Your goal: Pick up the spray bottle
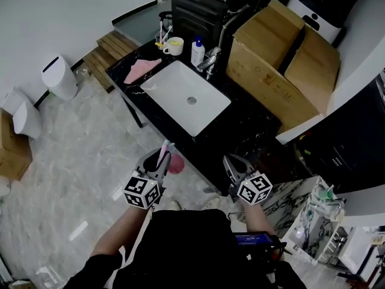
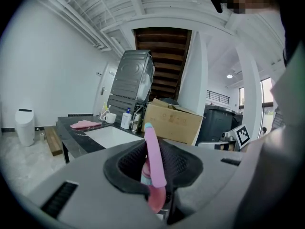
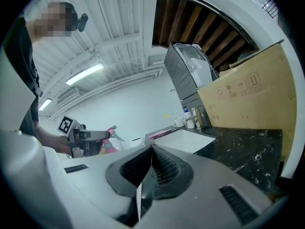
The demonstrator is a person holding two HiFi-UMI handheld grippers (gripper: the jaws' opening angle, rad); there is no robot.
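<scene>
A pink spray bottle (image 1: 175, 163) hangs over the floor just in front of the black counter (image 1: 240, 128). My left gripper (image 1: 159, 159) is shut on it. In the left gripper view the bottle's pink neck and trigger (image 2: 153, 159) stand upright between the dark pads, and the body is hidden below. My right gripper (image 1: 232, 162) hovers at the counter's near edge, a hand's width right of the bottle, shut on nothing. In the right gripper view its pads (image 3: 164, 168) meet, and the left gripper (image 3: 85, 136) with the pink bottle (image 3: 109, 145) shows at the left.
A white sink (image 1: 186, 95) is set in the counter, with a tap (image 1: 209, 59), a soap bottle (image 1: 197, 51), a mug (image 1: 174, 45) and a pink cloth (image 1: 142, 68) around it. A big cardboard box (image 1: 280, 65) stands at the right. A white bin (image 1: 59, 76) is on the floor at the left.
</scene>
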